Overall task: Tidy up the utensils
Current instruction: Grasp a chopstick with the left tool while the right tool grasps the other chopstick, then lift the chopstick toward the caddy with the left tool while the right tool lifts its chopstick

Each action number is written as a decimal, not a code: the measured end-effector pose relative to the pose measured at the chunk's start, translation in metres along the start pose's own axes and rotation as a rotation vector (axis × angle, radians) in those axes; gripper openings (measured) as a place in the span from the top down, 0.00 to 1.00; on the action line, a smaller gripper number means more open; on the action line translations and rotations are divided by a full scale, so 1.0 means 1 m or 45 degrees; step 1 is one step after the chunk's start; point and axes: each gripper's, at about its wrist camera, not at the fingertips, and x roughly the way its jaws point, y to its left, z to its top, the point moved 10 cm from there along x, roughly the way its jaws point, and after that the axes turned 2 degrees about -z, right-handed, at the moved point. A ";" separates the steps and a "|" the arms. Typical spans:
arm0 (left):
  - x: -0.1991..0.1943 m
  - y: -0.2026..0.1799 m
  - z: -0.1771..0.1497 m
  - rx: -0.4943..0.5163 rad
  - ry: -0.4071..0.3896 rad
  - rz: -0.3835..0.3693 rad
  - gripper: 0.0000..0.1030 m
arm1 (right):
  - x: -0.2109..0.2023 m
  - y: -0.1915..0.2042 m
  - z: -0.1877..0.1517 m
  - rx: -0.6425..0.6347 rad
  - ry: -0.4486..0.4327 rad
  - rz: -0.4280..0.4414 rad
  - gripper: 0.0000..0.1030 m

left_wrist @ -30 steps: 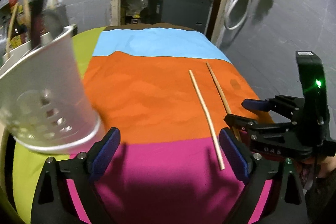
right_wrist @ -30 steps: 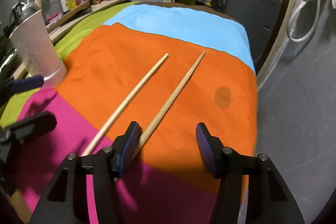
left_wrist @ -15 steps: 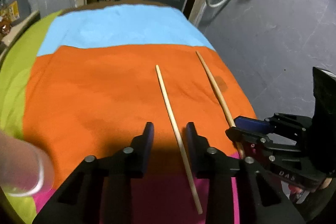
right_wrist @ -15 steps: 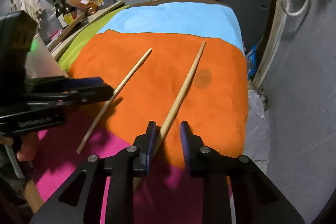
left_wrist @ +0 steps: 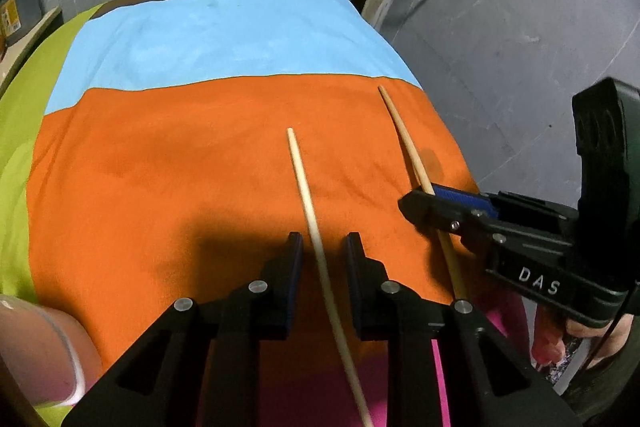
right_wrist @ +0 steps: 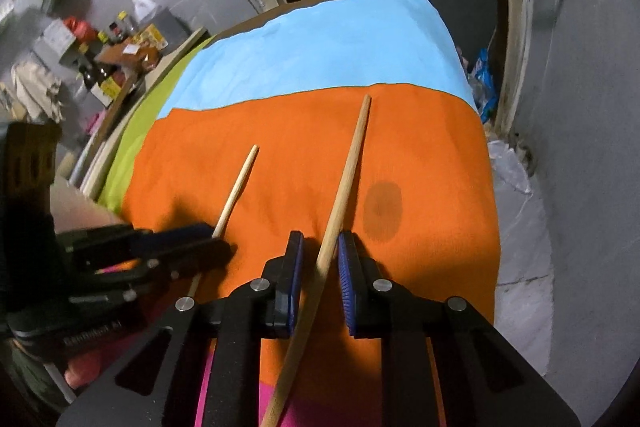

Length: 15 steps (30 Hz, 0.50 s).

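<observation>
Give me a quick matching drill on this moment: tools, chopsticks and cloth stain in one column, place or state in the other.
Things:
1. left tool
2. right tool
3. dark stain
4. pale chopstick

Places or states:
A. on the orange band, right of the darker chopstick
B. straddles the darker chopstick, fingers not closed
C. straddles the pale chopstick, fingers not closed
D. lies left of the darker chopstick, apart from it

Pairs: 1-C, 2-B, 3-A, 4-D
</observation>
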 end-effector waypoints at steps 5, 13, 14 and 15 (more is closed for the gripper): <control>0.002 0.001 0.000 -0.035 0.001 0.004 0.97 | -0.001 -0.005 -0.001 0.089 -0.006 0.027 0.91; -0.026 0.004 -0.009 -0.099 -0.113 -0.059 0.98 | -0.006 -0.009 -0.006 0.270 -0.034 0.149 0.94; -0.033 0.005 -0.010 -0.108 -0.141 -0.065 0.98 | -0.006 -0.009 -0.007 0.283 -0.039 0.162 0.95; -0.040 0.005 -0.012 -0.113 -0.172 -0.074 0.98 | -0.008 -0.009 -0.008 0.299 -0.045 0.180 0.95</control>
